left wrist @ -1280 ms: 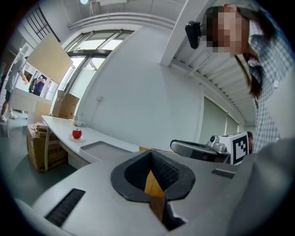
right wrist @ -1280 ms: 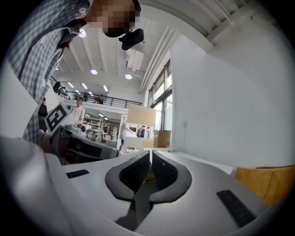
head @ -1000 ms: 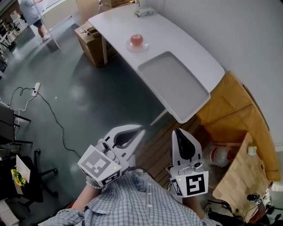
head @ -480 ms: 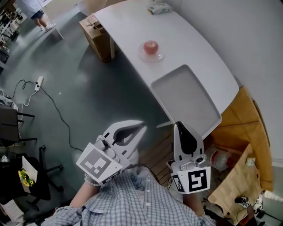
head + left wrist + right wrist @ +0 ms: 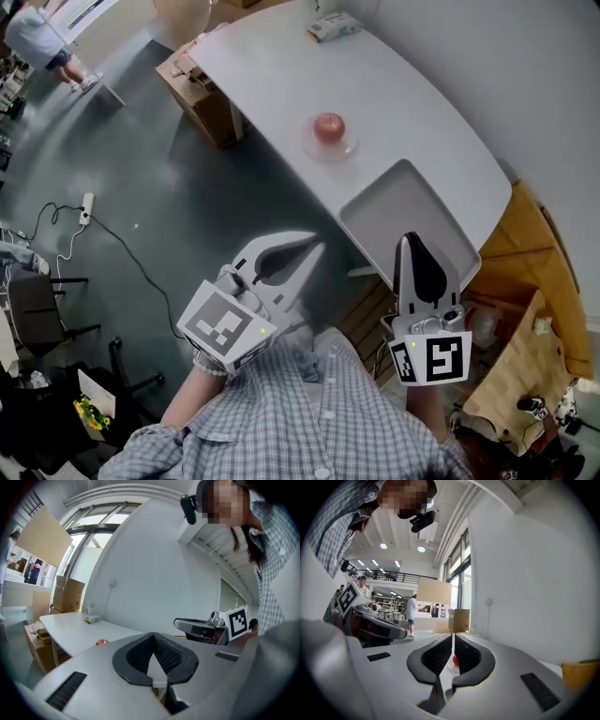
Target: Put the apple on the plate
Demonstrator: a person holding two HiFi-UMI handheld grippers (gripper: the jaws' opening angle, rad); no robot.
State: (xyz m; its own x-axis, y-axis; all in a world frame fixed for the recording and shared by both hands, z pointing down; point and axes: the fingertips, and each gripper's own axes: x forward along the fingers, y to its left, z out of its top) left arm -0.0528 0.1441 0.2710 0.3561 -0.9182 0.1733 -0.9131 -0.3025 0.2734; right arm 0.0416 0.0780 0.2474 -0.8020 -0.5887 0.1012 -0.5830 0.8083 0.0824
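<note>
A red apple (image 5: 328, 126) rests on a small clear plate (image 5: 310, 148) on the long white table (image 5: 412, 112), far ahead of both grippers. My left gripper (image 5: 317, 247) hangs over the floor short of the table, its jaws shut and empty. Held near the table's near end, my right gripper (image 5: 410, 240) also has shut, empty jaws. In the left gripper view the apple (image 5: 101, 642) is a small red dot on the table beyond the shut jaws. The right gripper view shows the apple (image 5: 455, 659) through the thin slit between the pads.
A shallow white tray (image 5: 412, 220) lies on the table between the plate and my right gripper. A small packet (image 5: 335, 25) sits at the far end. A cardboard box (image 5: 202, 89) stands beside the table. Brown board (image 5: 539, 272) leans at right. A power strip (image 5: 86, 206) lies on the floor.
The table, apple and tray have slid lower and to the right in the head view. Both grippers sit a little higher and further right, still shut.
</note>
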